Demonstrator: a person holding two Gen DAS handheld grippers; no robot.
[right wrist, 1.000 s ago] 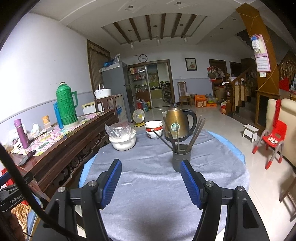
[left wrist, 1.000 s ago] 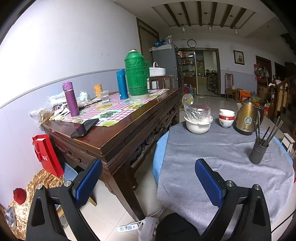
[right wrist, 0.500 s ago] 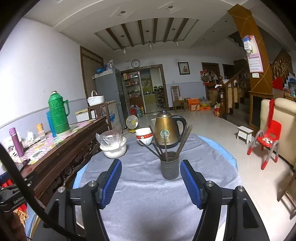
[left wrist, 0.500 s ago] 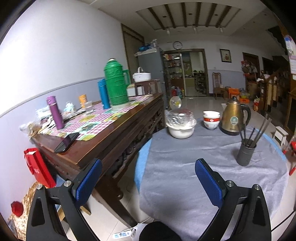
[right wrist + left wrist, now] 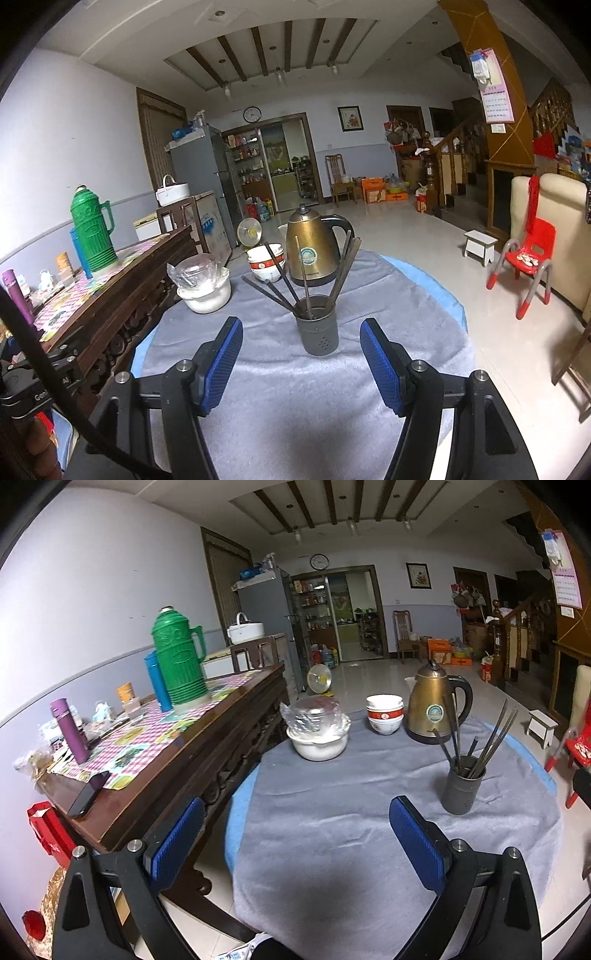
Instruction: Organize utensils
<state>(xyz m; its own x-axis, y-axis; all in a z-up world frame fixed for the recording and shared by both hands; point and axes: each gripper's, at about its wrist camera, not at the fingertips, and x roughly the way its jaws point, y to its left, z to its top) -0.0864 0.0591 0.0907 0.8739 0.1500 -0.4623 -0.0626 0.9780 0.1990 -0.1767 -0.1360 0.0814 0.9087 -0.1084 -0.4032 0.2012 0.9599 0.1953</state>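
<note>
Nearest to us, both tools hang over the grey cloth (image 5: 280,387) of the round table with nothing between their blue pads. Our right gripper (image 5: 301,354) stands spread wide, lined up on the dark utensil holder (image 5: 318,334); our left gripper (image 5: 295,834) is equally wide and sits off to the holder's left, over bare cloth near the table's rim.

Just beyond the right pads the holder stands upright, and the chopsticks (image 5: 284,284) already stand in it, fanned out and leaning on its lip in several directions. We see no loose utensil on the cloth. That fits either a set just gathered or one about to be sorted, so we judge no further.

If we handle the sticks, we judge it best to pinch one shaft low, near the lip, and to keep it close to upright, because the holder looks light and could tip under a sideways pull. The left tool could brace the holder's wall.

Behind the holder stand the brass kettle (image 5: 314,254), the stacked bowls (image 5: 266,264) and the white pot with a plastic bag (image 5: 204,290), so room there is tight. Open cloth lies in front and to the right. The wooden sideboard (image 5: 177,760) crowds the table's left edge, and the cloth's right edge drops to open floor.
</note>
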